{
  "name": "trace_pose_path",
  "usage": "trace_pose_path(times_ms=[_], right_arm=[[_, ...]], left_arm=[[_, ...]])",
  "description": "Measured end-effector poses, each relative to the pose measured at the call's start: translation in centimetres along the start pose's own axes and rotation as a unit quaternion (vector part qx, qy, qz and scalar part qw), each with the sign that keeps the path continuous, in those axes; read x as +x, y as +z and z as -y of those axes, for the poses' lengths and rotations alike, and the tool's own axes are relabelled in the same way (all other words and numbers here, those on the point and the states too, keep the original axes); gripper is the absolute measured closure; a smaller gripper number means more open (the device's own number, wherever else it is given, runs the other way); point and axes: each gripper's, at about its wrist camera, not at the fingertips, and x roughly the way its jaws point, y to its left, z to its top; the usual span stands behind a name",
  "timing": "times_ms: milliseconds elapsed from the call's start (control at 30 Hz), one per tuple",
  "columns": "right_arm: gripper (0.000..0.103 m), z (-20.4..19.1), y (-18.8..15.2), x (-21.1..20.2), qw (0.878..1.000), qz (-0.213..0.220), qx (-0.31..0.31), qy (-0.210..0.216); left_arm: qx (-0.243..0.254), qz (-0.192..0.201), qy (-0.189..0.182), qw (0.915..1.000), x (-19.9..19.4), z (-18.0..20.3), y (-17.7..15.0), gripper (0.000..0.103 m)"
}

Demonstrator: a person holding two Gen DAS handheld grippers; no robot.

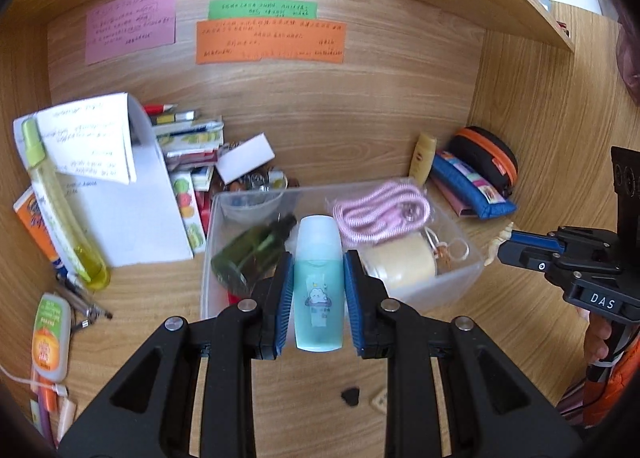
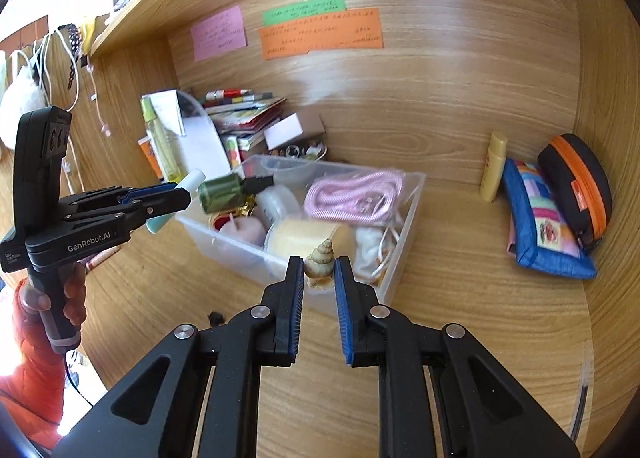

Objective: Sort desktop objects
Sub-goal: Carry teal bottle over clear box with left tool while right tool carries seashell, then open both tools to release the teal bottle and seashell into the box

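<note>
Right now both grippers carry something toward the clear plastic bin (image 1: 460, 270) on the tabletop (image 1: 160, 298). The left gripper (image 1: 319, 258) has its fingers clamped on a pale blue bottle (image 1: 319, 282), whose long axis runs straight forward along the fingers, cap end leading and already reaching over the bin's near wall. It is a smooth, translucent bottle with a lighter cap and a small cloud picture on its side. Directly ahead of it in the bin lie a dark green bottle (image 1: 248, 254) to the left and a pink coiled cable (image 1: 380, 210) to the right, so the free space for it looks narrow, roughly between those two. The right gripper (image 2: 319, 272) has its fingers closed on a small spiral shell (image 2: 320, 262), point upward, held just at the bin's near wall (image 2: 240, 254) in its own view. Of the two, the left looks nearer to a release, since its load already overhangs the bin.
</note>
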Motion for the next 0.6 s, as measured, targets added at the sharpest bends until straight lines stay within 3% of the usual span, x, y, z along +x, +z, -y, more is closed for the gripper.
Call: trace_pose_path(times_ms=[233,600], right_arm=[[0.089,1.4,1.6,1.3,1.0,0.001,0.001,0.002],[0.089,3.3,1.9,5.0,1.0,-0.028,0.01,0.008]], left_arm=[[0.006,-0.002,-0.004,1.0,2.3,0.0,1.4,0.079],[-0.003,-0.048,-0.015,0.9987,7.1,-0.3,1.0,0.079]])
